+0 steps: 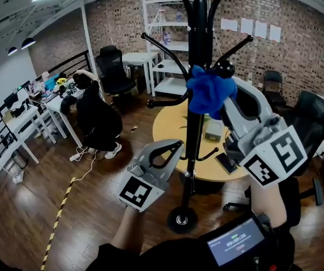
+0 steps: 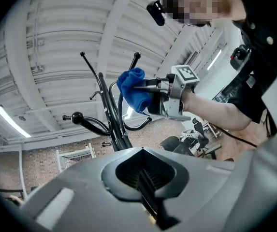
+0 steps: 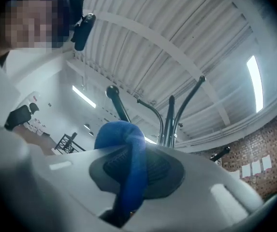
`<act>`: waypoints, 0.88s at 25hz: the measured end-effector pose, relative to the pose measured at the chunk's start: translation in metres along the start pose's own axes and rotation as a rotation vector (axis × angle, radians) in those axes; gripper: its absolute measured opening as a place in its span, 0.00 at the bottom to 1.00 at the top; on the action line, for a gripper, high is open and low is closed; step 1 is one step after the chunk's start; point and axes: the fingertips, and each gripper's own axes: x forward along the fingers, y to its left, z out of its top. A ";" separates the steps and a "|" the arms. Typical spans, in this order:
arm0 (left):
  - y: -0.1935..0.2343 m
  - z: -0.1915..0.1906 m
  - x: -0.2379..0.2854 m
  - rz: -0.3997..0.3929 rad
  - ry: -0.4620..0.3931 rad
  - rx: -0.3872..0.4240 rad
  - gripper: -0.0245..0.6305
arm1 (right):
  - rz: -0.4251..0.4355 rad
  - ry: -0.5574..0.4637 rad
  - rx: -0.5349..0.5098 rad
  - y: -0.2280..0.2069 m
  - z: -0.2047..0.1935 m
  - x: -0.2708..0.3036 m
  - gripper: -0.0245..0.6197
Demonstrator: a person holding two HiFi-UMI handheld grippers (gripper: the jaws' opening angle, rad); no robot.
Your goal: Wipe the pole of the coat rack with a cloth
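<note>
so far you look to be at the very top of the job: your right gripper [image 1: 225, 89] is clamped on the blue cloth [image 1: 208, 92], which sits bunched against the coat rack's pole [image 1: 194, 134] just below the hooks. your left gripper [image 1: 167, 151] hangs lower, beside the pole, its jaws pressed together on nothing. by my reading, nearly the whole shaft down to the base [image 1: 182, 219] is left to wipe.
</note>
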 end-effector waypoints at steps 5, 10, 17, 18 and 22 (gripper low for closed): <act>0.001 0.012 -0.007 0.003 -0.019 0.008 0.04 | 0.081 -0.109 0.002 0.037 0.048 -0.015 0.12; 0.000 0.017 -0.010 -0.004 -0.026 0.027 0.04 | 0.077 -0.102 -0.017 0.038 0.045 -0.012 0.12; 0.005 0.008 -0.018 0.020 -0.014 -0.003 0.04 | -0.080 0.176 0.039 -0.010 -0.060 0.017 0.12; 0.005 0.006 -0.018 0.022 -0.011 -0.014 0.04 | -0.085 0.221 0.054 -0.013 -0.077 0.017 0.12; 0.006 -0.002 -0.021 0.048 -0.005 -0.084 0.04 | -0.064 0.326 0.069 -0.002 -0.132 0.009 0.12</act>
